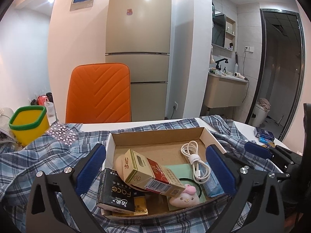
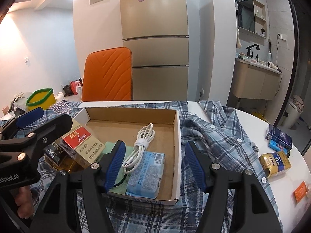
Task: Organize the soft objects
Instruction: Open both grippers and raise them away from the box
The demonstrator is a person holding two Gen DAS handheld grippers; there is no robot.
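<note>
A small cream plush toy [image 1: 184, 199] with a pink bow is lying at the near edge of a shallow cardboard box [image 1: 157, 137], on a pale green sheet. The box is sitting on a blue plaid shirt [image 2: 219, 136] that is spreading across the white worktop [image 2: 250, 118].

Inside the box, a coiled white cable [image 2: 141, 141] is resting partly on a blue tissue pack [image 2: 145, 174]. A red and gold cigarette carton [image 1: 153, 174] is leaning over a black packet [image 1: 116, 191].

I am holding my left gripper [image 1: 155, 172] released, its blue pads spread wide to either side of the box's contents and gripping nothing. I am holding my right gripper [image 2: 155, 165] released too, hovering over the box's right wall and the tissue pack.

Beyond the shirt, a yellow bin [image 1: 29, 124] with a green rim is standing at the left, an orange chair [image 1: 99, 93] is facing the worktop, and a beige fridge [image 1: 139, 35] is standing behind it.
</note>
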